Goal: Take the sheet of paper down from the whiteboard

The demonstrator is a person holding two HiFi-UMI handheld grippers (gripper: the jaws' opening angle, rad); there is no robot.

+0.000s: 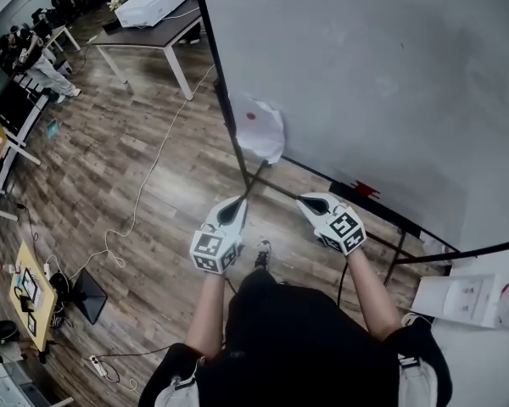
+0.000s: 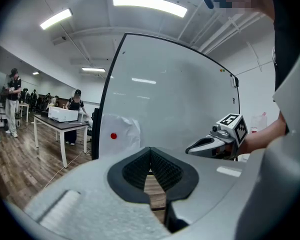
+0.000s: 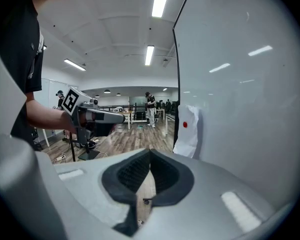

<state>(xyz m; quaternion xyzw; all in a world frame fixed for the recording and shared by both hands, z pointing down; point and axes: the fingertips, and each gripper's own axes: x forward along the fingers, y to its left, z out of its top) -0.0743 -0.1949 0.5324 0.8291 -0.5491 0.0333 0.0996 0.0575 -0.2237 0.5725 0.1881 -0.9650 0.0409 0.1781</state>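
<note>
Your left claw (image 2: 150,153) is clenched on nothing, its pads meeting at the tip. Your right claw (image 3: 150,155) is pinched shut and empty as well. You hold them side by side, both aimed at the whiteboard (image 1: 365,75), which looks like a ready stance for a two-handed job.

The sheet of paper (image 1: 259,130) is not yet within reach. It hangs ahead of both tips, up and to the left of the left claw's nose and just right of the right claw's. It sits at the board's edge because a red magnet (image 1: 251,116) pins it near the top, while the crumpled lower part hangs loose. I'd guess one claw is meant for the magnet and the other for the free edge, and both must release first.

Far beyond the left claw stands a table (image 2: 60,125) with people around it.
</note>
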